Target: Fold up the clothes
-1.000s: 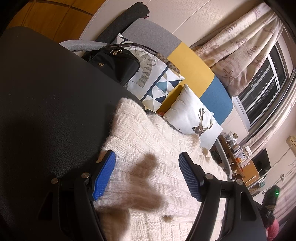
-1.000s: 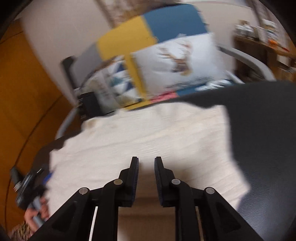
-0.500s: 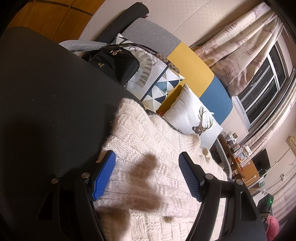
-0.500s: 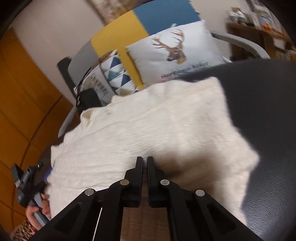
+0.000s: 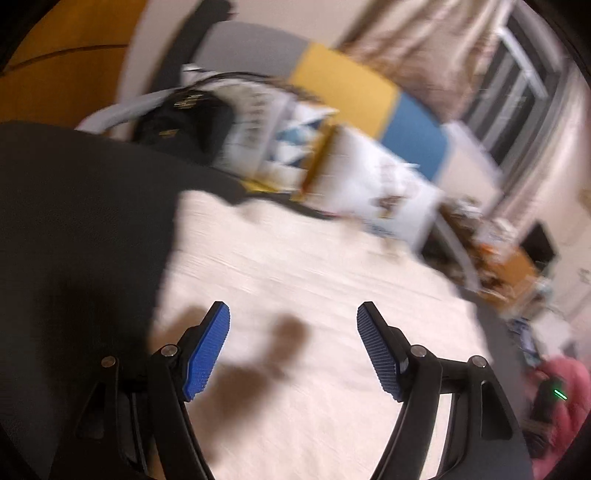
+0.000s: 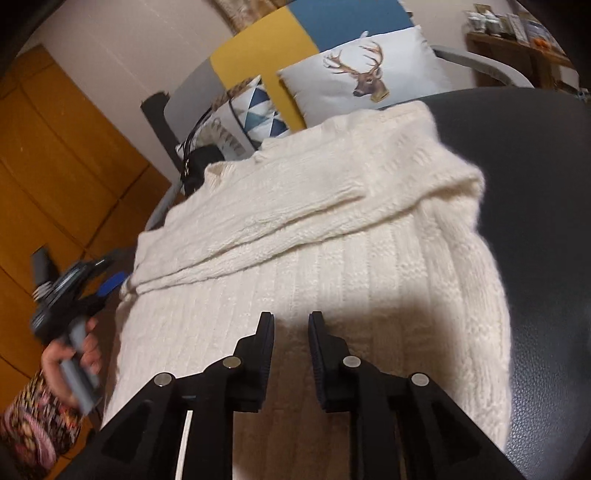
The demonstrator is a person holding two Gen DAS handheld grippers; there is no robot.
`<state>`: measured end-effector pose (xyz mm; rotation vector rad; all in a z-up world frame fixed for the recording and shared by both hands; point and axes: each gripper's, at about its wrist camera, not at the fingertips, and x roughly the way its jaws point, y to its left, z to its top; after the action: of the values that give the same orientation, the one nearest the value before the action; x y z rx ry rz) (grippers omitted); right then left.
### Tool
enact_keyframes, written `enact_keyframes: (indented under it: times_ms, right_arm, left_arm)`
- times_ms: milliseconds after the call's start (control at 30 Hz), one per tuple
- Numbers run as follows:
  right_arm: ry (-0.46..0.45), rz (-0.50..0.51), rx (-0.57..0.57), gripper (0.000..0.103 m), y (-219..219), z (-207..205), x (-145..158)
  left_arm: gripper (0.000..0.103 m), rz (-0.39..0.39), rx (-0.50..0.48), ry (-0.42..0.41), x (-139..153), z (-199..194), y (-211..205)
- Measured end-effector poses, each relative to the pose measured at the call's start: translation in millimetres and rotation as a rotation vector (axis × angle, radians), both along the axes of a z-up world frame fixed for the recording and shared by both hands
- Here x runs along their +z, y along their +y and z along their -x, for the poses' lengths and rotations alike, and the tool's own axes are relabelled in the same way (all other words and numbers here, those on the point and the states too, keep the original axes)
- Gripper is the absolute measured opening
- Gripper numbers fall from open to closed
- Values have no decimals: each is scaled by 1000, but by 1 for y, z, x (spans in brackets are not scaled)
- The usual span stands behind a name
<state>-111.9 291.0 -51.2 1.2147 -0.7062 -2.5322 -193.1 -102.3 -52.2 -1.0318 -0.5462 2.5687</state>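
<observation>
A cream knitted sweater point(image 6: 332, 206) lies flat on the black table point(image 6: 535, 166), with one sleeve folded slantwise across its body. My right gripper point(image 6: 291, 317) hovers over the near part of the sweater; its jaws are opening, a narrow gap shows, and nothing is between them. In the blurred left wrist view, my left gripper point(image 5: 293, 310) hangs above the sweater point(image 5: 314, 266). Its blue pads point(image 5: 207, 350) stand wide apart and are still opening on nothing. The right wrist view also shows the left gripper point(image 6: 107, 273) at the sweater's left edge, held by a hand point(image 6: 70, 354).
Behind the table stands a sofa with a yellow and blue back point(image 6: 258, 48). On the sofa are a deer cushion point(image 6: 369, 77), a triangle-patterned cushion point(image 6: 258, 107) and a black bag point(image 6: 199, 166). Orange wooden panels point(image 6: 55, 147) fill the left. A cluttered shelf point(image 6: 517, 33) is at far right.
My left gripper has lifted away from the sweater's edge and its jaws have spread wider. My right gripper closed, then parted slightly, and drew back toward the near part of the sweater.
</observation>
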Motion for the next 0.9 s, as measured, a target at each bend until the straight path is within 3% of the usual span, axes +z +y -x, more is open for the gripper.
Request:
enact_keyframes:
  times_ms: [100,233,300,400,500,567,733,767,867,900]
  right_arm:
    - [-1,-36,-2,18,-6,-1,0]
    - [2,-86,0,18,-14,0,2]
    - [3,-76,-3,18,-13,0,1]
    - [3,-55,-11,17,-8,-1,-1]
    - [4,-60,-13,17,-8,0,-1]
    - [4,-69,-12,17,-8,1,-1]
    - [6,-86,-12,17,-10,2,-1]
    - [7,-88,-12,17,-10,2,-1]
    - [8,-95,-11,17,-11,3,-1]
    - [8,-98,-11,17,-12,3,-1]
  left_arm:
    - [82,-15,-31,-56,-14,-28,7]
    - [82,188,21,-111,-42,-49,12]
    - [82,209,39,-120,-42,-57,3]
    - [82,223,-51,-120,-44,-68,-8]
    - [82,223,-100,-79,-38,-86,-17]
    - [82,201,-65,-40,-30,-94,-28]
    - [82,23,-21,-38,-21,-89,-40]
    - [81,34,-18,-40,-20,-80,-37]
    - [40,57,-44,-64,-22,-51,-25]
    - [37,43,-54,-71,-23,-44,-22]
